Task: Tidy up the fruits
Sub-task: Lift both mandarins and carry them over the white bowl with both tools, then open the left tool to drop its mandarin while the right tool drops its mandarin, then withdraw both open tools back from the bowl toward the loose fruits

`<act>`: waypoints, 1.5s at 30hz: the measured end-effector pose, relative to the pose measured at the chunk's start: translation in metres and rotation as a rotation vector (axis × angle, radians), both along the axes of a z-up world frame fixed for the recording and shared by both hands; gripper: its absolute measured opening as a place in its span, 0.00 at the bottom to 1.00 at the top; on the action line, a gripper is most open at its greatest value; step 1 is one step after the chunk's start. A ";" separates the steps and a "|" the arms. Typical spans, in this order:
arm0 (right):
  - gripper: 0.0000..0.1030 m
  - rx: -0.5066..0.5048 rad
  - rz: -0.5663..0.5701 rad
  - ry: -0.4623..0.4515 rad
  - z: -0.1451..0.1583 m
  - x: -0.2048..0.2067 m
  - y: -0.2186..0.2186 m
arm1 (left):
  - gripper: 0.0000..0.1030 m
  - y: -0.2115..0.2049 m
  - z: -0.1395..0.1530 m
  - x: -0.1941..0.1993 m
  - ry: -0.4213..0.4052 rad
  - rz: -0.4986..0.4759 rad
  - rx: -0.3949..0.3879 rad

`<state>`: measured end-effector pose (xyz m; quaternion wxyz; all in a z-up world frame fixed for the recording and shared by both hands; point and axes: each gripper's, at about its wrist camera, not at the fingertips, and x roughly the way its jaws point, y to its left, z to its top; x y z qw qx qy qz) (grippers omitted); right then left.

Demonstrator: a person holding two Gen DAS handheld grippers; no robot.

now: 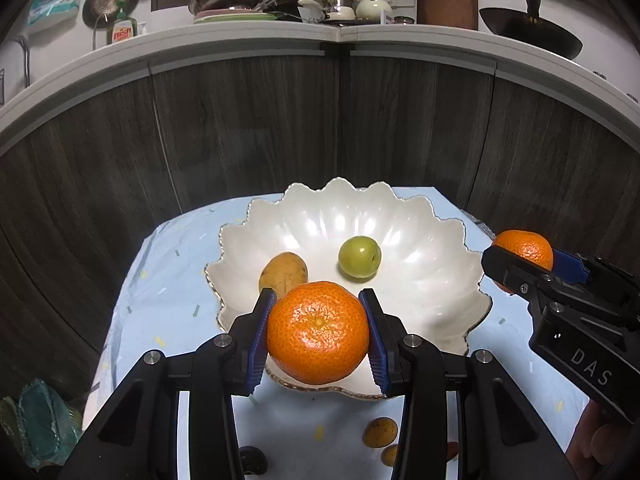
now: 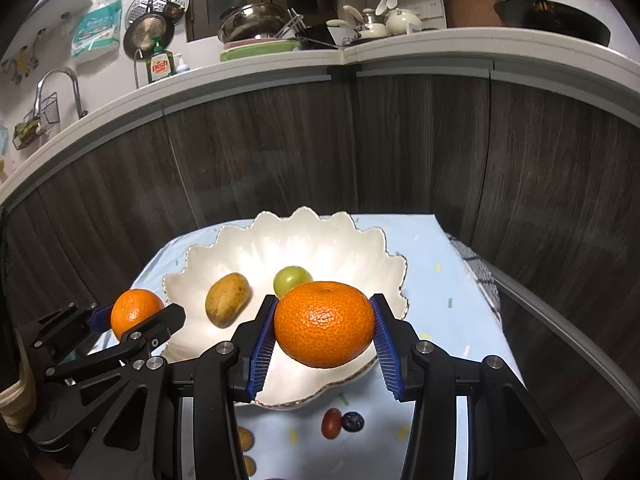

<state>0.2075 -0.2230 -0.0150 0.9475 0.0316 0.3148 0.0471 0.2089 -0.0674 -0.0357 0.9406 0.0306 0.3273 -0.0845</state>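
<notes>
A white scalloped bowl stands on a light blue cloth and holds a yellow mango and a green fruit. My left gripper is shut on an orange, held over the bowl's near rim. My right gripper is shut on a second orange, also above the near rim. In the left wrist view the right gripper with its orange is at the bowl's right edge. In the right wrist view the left gripper with its orange is at the bowl's left edge.
Small fruits lie on the cloth in front of the bowl: a yellowish one, a red one and a dark blue one. Dark wooden cabinet fronts rise behind the table under a white counter with kitchenware.
</notes>
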 end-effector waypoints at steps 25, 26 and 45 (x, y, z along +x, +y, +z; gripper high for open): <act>0.47 -0.004 0.036 0.131 -0.036 0.025 0.000 | 0.67 -0.002 -0.023 0.013 0.057 0.008 -0.008; 0.49 -0.003 0.033 0.131 -0.036 0.025 0.000 | 0.69 -0.002 -0.023 0.013 0.052 0.012 -0.005; 0.86 -0.032 -0.052 0.017 -0.018 0.008 -0.009 | 0.89 0.016 -0.013 0.000 0.022 0.093 0.010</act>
